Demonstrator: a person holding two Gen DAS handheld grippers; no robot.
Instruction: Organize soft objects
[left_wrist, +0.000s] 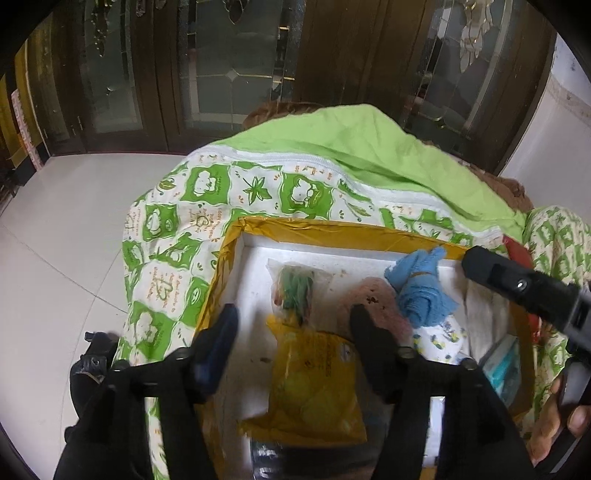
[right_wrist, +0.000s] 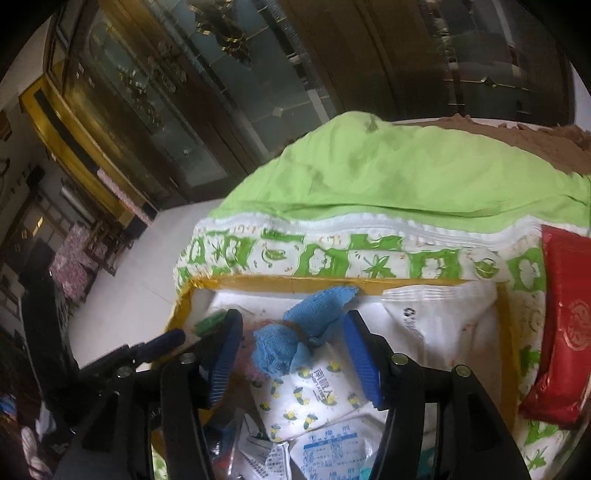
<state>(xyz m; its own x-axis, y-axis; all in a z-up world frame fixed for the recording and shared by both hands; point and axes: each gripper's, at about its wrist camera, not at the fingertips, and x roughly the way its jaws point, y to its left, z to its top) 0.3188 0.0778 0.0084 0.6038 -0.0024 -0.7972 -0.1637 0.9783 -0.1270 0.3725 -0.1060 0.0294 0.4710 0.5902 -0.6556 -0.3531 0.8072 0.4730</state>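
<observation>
A white foam box (left_wrist: 255, 280) wrapped in yellow tape sits on a green patterned quilt (left_wrist: 207, 192). Inside lie a yellow packet (left_wrist: 314, 387), a clear bag with green and red contents (left_wrist: 295, 291), a pink cloth (left_wrist: 380, 295), a tied blue cloth (left_wrist: 421, 288) and a white lemon-print packet (left_wrist: 443, 336). My left gripper (left_wrist: 295, 325) is open above the yellow packet, holding nothing. My right gripper (right_wrist: 295, 347) is open with its fingers either side of the blue cloth (right_wrist: 299, 332), over the lemon-print packet (right_wrist: 310, 398). The blue cloth rests in the box.
A red packet (right_wrist: 561, 332) lies on the quilt right of the box. White bags (right_wrist: 443, 325) and printed sachets (right_wrist: 325, 450) fill the box's right side. Dark glass-door cabinets (left_wrist: 221, 74) stand behind, with pale tiled floor (left_wrist: 55, 240) to the left.
</observation>
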